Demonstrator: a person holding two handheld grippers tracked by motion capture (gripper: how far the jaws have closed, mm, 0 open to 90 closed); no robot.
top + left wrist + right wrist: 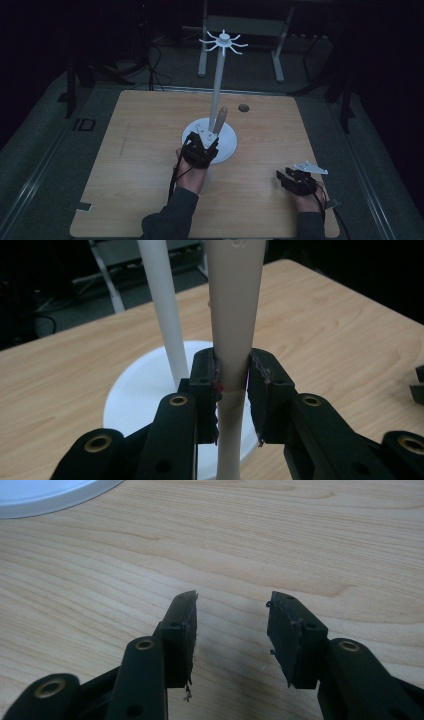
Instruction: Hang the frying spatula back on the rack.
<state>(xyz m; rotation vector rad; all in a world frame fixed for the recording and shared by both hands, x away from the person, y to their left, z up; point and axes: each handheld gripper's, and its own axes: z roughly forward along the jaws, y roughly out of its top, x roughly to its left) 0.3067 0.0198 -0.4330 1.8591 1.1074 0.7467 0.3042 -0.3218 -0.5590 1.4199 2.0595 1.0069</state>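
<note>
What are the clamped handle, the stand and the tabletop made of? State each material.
Handle: smooth, matte beige, likely wood or plastic.
Stand: uniformly white and matte, probably plastic or painted metal.
Tabletop: light wood grain, probably laminate.

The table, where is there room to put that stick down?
The table is bare left of the stand's white base, and between the left gripper holding the stick and the right gripper. It is crowded around the base.
</note>
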